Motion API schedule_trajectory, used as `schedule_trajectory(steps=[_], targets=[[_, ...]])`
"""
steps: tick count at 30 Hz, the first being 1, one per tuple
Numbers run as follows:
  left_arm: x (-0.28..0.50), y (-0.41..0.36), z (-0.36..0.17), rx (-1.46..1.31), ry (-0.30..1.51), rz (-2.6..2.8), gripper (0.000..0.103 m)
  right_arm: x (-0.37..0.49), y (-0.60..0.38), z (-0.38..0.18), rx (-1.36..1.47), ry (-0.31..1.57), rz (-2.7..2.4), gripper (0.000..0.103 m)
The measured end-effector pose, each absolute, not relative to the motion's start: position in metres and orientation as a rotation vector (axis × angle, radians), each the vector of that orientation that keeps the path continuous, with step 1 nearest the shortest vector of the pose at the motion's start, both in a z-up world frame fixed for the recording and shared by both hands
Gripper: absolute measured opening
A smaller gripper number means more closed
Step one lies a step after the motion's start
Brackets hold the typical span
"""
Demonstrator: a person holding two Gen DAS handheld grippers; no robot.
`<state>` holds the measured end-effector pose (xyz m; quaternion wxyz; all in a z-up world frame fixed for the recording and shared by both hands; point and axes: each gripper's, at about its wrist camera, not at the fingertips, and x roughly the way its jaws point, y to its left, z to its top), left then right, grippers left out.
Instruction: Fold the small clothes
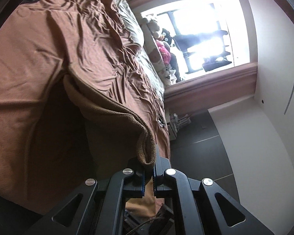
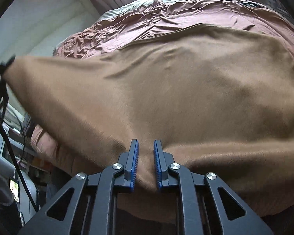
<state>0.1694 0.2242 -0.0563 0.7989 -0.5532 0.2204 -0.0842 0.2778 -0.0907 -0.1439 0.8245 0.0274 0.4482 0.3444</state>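
- Left gripper, lower centre of the left wrist view: jaws clamped together on a bunched corner of the brown fleece cloth. The pinched fold bulges just above the blue pads.
- From that corner the cloth's hemmed edge runs up and left across the frame; the fabric hangs in a shadowed drape below it, lifted off the bed.
- Bed, upper left to centre of the left wrist view: covered with a rumpled reddish-brown sheet, with a grey-green cover at its far side.
- Bright window at upper right, pink curtain along its edge, white wall at right, dark tiled floor at lower right.
- Right gripper, lower centre of the right wrist view: jaws nearly closed, a ridge of the same cloth pinched between the blue pads, which press on it.
- In the right wrist view the cloth fills the middle of the frame, stretched to the left edge, where a dark, blurred object meets its corner.
- Wrinkled sheet shows beyond the cloth at the top.
- Black cable and household clutter at lower left; details unclear.
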Motion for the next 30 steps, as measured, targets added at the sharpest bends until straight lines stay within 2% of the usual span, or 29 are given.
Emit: schedule_trajectory(steps=[10,20,21,23,24,25,30], targets=[[0.198,0.193,-0.038,-1.135,0.510,-0.245,0.004,0.283,-0.108,-0.138,0.116,0.996,0.802,0.010],[0.224,0.152,-0.014,-1.063,0.550,-0.328,0.004,0.308,-0.200,-0.096,0.252,0.880,0.721,0.012],[0.226,0.148,-0.013,-1.059,0.554,-0.335,0.004,0.307,-0.208,-0.095,0.261,0.876,0.714,0.016],[0.233,0.136,-0.011,-1.047,0.566,-0.359,0.004,0.307,-0.228,-0.093,0.276,0.859,0.686,0.032],[0.238,0.129,-0.010,-1.038,0.574,-0.372,0.004,0.307,-0.236,-0.092,0.288,0.849,0.672,0.047],[0.241,0.122,-0.010,-1.031,0.581,-0.384,0.004,0.307,-0.248,-0.091,0.304,0.838,0.655,0.056],[0.260,0.084,-0.009,-0.993,0.626,-0.452,0.005,0.290,-0.276,-0.094,0.311,0.826,0.633,0.057]])
